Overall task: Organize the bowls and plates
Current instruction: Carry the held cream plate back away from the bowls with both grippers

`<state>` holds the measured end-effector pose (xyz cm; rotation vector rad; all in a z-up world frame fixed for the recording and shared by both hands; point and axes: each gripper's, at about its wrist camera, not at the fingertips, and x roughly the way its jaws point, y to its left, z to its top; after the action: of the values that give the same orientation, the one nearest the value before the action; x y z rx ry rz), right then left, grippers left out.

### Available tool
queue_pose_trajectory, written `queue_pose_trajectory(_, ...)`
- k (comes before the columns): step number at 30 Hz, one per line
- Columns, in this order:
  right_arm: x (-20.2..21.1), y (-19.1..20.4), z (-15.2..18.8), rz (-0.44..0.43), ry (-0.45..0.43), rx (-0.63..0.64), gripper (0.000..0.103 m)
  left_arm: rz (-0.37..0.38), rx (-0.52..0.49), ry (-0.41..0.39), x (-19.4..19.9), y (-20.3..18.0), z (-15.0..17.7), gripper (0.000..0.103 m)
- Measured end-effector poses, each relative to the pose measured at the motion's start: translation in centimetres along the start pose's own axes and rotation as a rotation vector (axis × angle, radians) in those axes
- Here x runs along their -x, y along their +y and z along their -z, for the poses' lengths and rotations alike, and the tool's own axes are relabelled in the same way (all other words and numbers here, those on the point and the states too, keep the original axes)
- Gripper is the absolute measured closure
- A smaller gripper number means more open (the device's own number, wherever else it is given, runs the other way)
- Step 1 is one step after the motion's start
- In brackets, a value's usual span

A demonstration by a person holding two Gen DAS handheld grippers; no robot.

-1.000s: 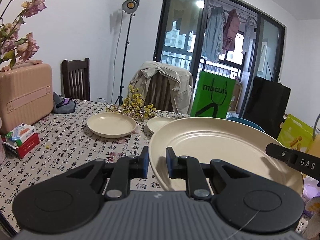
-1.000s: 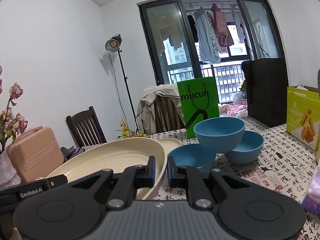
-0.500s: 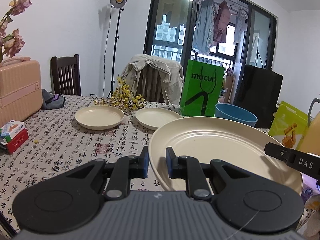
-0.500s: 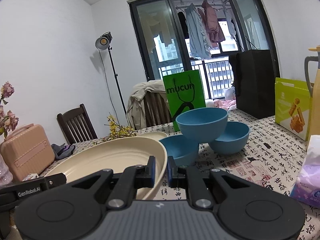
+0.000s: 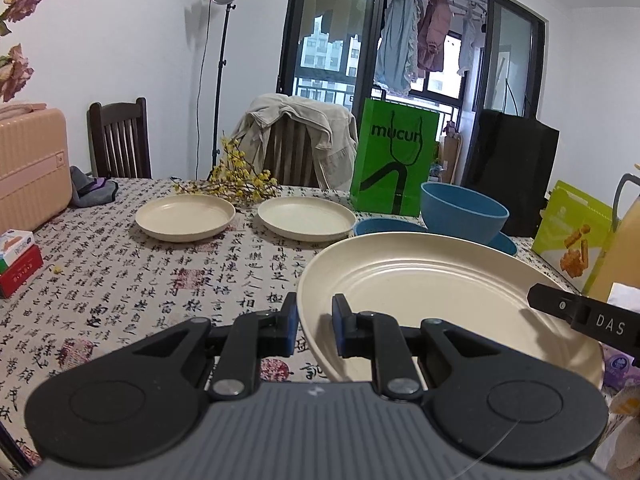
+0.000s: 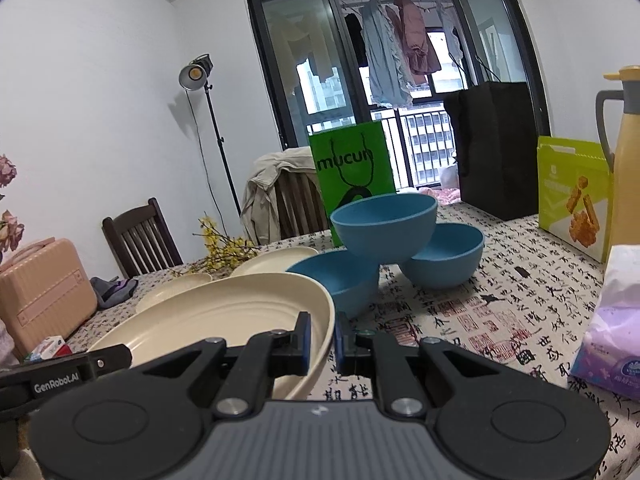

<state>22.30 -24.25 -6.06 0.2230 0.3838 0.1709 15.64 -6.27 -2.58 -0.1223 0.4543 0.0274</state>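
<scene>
A large cream plate [image 5: 440,292] hangs low over the table, held at both sides. My left gripper [image 5: 315,326] is shut on its left rim and my right gripper [image 6: 322,340] is shut on its right rim [image 6: 324,320]. Two small cream plates [image 5: 185,216] [image 5: 306,218] lie side by side farther back on the table. Three blue bowls stand beyond the big plate: one bowl [image 6: 384,224] rests on top of two others [image 6: 340,280] [image 6: 444,254].
The patterned tablecloth [image 5: 160,280] covers the table. A green bag [image 5: 394,160], yellow flowers [image 5: 240,178] and a jacket-draped chair [image 5: 296,140] stand behind. A pink case [image 5: 28,164] and small boxes [image 5: 16,264] sit left; a yellow snack box [image 6: 572,196], thermos [image 6: 626,160] and tissue pack [image 6: 616,320] right.
Both grippers have sunk toward the table with the large plate between them. The small plates and bowls now sit higher in both views.
</scene>
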Motion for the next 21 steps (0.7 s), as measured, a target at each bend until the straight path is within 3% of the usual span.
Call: queue_pose_trajectory(21,-3.1,-2.6,3.0,0.032,0.071,-0.012,0.091,0.011,-0.034,0.077,-3.9,-1.0,3.3,0.085)
